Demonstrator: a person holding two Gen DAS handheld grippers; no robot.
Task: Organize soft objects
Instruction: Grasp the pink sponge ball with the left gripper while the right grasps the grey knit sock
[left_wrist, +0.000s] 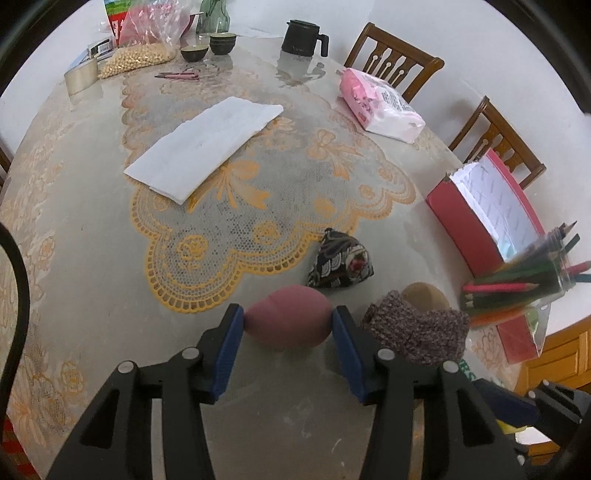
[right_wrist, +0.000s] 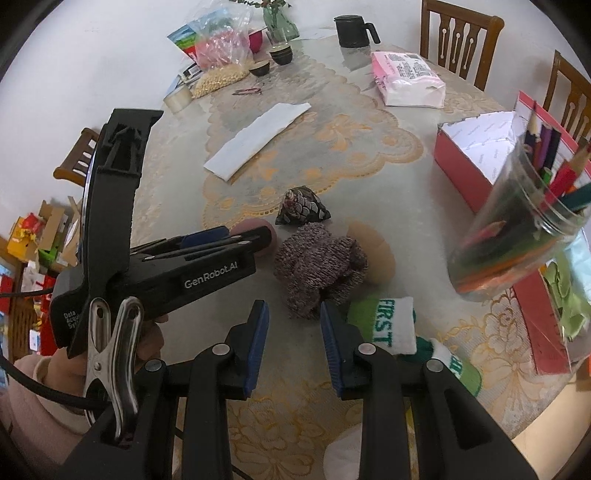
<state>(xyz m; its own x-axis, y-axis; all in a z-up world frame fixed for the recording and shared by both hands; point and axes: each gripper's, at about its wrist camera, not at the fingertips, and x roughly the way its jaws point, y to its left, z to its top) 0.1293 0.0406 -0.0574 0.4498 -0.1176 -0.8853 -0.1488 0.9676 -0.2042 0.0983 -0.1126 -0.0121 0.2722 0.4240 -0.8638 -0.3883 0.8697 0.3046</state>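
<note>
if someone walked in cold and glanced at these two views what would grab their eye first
First, the left gripper, its blue pads pressed on either side of a dusky pink egg-shaped sponge at the near edge of the table. Just right of it lies a brownish knitted bundle, with the open right gripper hovering at its near end. Farther right, a jar of coloured pencils stands before a red box.

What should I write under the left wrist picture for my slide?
Left gripper squeezes a pink sponge on the table.

White walls (left_wrist: 480, 44) and wooden chairs (left_wrist: 395, 62) surround a lace-covered table (left_wrist: 92, 229).
</note>
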